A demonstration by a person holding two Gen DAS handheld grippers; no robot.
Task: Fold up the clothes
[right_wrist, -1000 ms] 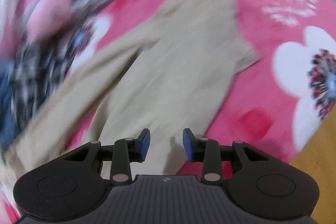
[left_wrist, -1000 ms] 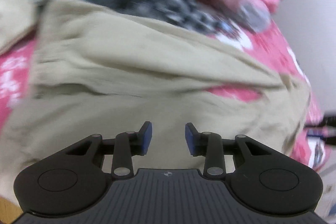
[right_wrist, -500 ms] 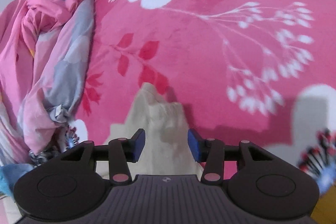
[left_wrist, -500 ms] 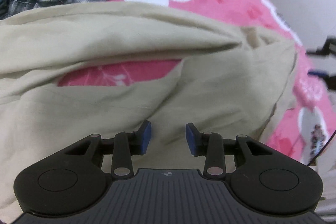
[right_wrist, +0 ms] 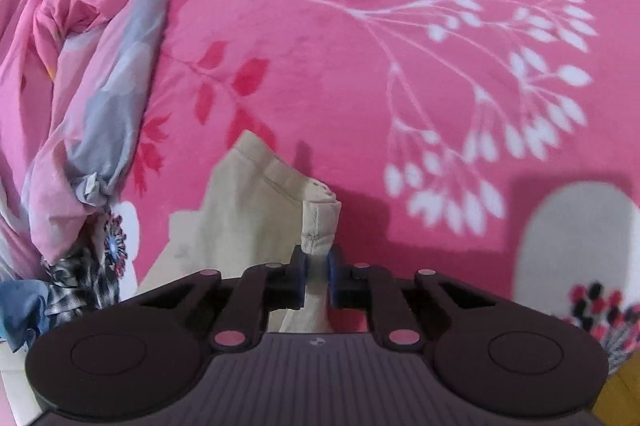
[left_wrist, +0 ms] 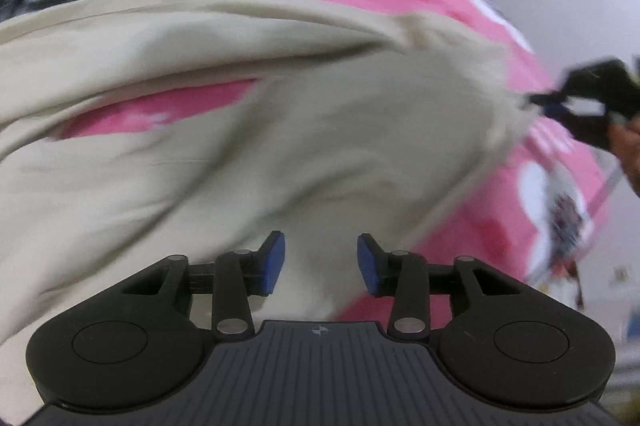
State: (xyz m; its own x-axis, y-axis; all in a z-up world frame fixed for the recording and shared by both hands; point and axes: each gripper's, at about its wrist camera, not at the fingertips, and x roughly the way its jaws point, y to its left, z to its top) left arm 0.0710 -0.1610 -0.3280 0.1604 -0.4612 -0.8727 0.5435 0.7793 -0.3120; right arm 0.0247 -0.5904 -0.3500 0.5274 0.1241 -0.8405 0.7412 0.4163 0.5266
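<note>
**Right tongs pinched the cloth**

Half a second earlier our right tongs were apart; now they squeezed the tan pants' corner. Our left tongs were apart over the pants, which stretched toward three o'clock on the pink blanket.

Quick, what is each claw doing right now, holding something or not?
Left claw: open, holding nothing, above the beige cotton garment.
Right claw: closed, pinching a corner of that beige garment over the pink floral blanket.
</note>
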